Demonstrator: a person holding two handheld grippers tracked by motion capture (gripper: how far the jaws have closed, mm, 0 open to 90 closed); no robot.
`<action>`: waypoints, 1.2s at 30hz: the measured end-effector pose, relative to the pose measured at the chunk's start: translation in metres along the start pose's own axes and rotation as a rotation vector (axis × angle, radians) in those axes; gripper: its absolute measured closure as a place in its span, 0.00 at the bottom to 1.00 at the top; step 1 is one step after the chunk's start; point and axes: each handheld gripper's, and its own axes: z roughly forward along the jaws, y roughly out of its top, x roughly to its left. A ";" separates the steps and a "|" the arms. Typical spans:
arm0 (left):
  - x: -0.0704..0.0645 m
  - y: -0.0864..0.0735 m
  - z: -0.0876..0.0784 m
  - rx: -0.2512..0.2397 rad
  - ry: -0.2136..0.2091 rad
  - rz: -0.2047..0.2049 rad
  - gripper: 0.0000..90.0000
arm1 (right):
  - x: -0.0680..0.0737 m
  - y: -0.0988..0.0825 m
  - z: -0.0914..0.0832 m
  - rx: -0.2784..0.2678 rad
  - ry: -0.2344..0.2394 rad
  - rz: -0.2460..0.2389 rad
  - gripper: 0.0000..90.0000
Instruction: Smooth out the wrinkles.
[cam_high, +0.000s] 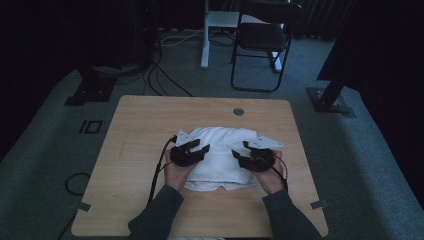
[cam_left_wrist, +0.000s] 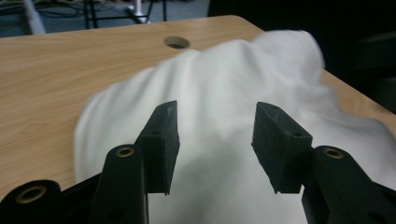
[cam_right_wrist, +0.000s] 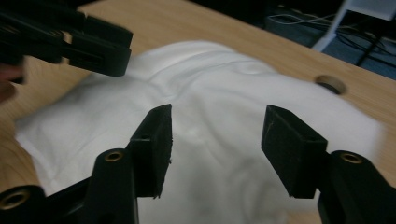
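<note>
A folded white cloth (cam_high: 220, 155) is seen lying at the middle of the wooden desk (cam_high: 140, 125), just short of the round cable hole (cam_high: 238, 111); the left tool (cam_high: 196, 148) is held over its left side, the right tool (cam_high: 242, 152) over its right. Both tools are released, jaws parted above the cloth with nothing pressed between them; they are kept apart from each other.
</note>
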 end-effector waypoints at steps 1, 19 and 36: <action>-0.001 -0.002 -0.001 0.009 -0.005 0.009 0.57 | 0.001 -0.002 0.010 0.018 0.008 -0.020 0.46; 0.008 -0.052 -0.015 0.048 -0.001 0.010 0.53 | -0.020 -0.059 0.070 0.179 0.046 0.124 0.40; 0.046 -0.057 -0.040 0.034 0.107 -0.053 0.53 | 0.001 -0.031 0.117 0.178 0.113 0.122 0.40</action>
